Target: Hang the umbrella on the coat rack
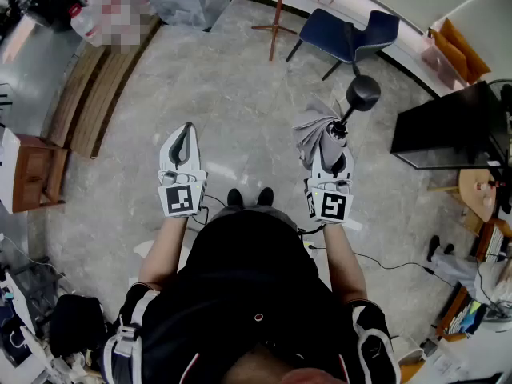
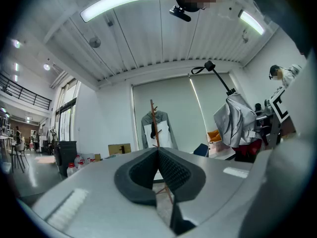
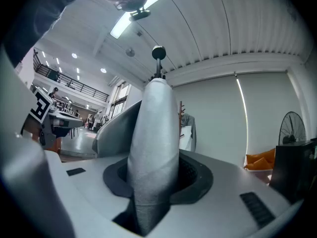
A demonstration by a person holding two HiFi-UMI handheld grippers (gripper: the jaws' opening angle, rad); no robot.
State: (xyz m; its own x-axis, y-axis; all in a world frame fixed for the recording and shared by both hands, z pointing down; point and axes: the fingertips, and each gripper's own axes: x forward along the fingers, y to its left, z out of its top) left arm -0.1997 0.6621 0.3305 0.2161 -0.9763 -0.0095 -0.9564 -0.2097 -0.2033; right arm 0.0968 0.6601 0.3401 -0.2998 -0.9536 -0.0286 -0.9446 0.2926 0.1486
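Between the jaws of my right hand-held gripper (image 1: 330, 157) the folded umbrella (image 3: 154, 133) stands clamped upright. My left hand-held gripper (image 2: 158, 166) is closed, empty. I should carry the umbrella steadily to the far coat rack (image 2: 154, 122).

Lighting: bright, even, indoor. Ceiling strip light (image 2: 129, 1) burned out to white glare. Floor (image 1: 232, 94) beneath it was pale, with soft, faint shadows. Gripper views were heavily fisheye-bent with dark vignetted corners; nearest foreground was soft.
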